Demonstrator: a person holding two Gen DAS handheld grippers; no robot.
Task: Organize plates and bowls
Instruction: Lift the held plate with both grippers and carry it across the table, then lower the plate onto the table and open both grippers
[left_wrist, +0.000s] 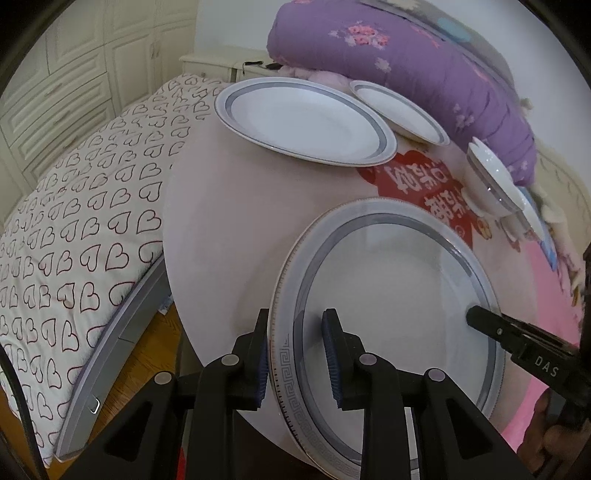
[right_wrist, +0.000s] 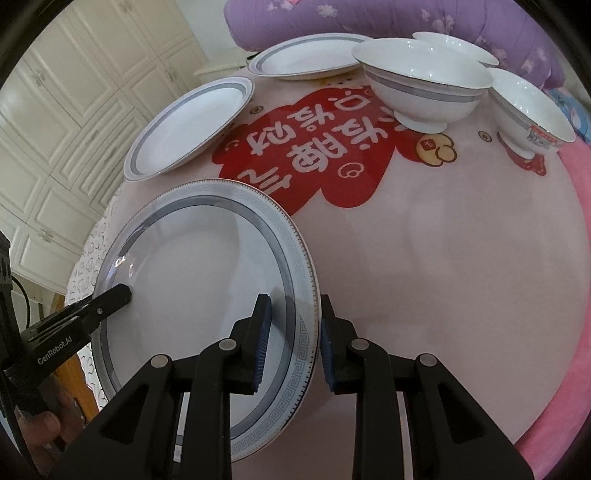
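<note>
A large white plate (left_wrist: 391, 295) with a grey band and key-pattern rim is held between both grippers just over the near side of the round table. My left gripper (left_wrist: 297, 360) is shut on its left rim, one pad outside and one inside. My right gripper (right_wrist: 293, 345) is shut on the opposite rim of the same plate (right_wrist: 192, 266). Each gripper's fingertip shows in the other view, resting on the plate's inner surface. Farther back lie two grey-banded plates (right_wrist: 192, 129) (right_wrist: 306, 57). At the far right stand three white bowls, the nearest ones (right_wrist: 424, 85) (right_wrist: 532, 114).
The table (right_wrist: 443, 277) has a pale pink cover with a red printed patch in its middle. A bed with a heart-print sheet (left_wrist: 74, 221) lies left of it, and a purple quilt (left_wrist: 424, 55) lies behind. White cupboards line the far wall.
</note>
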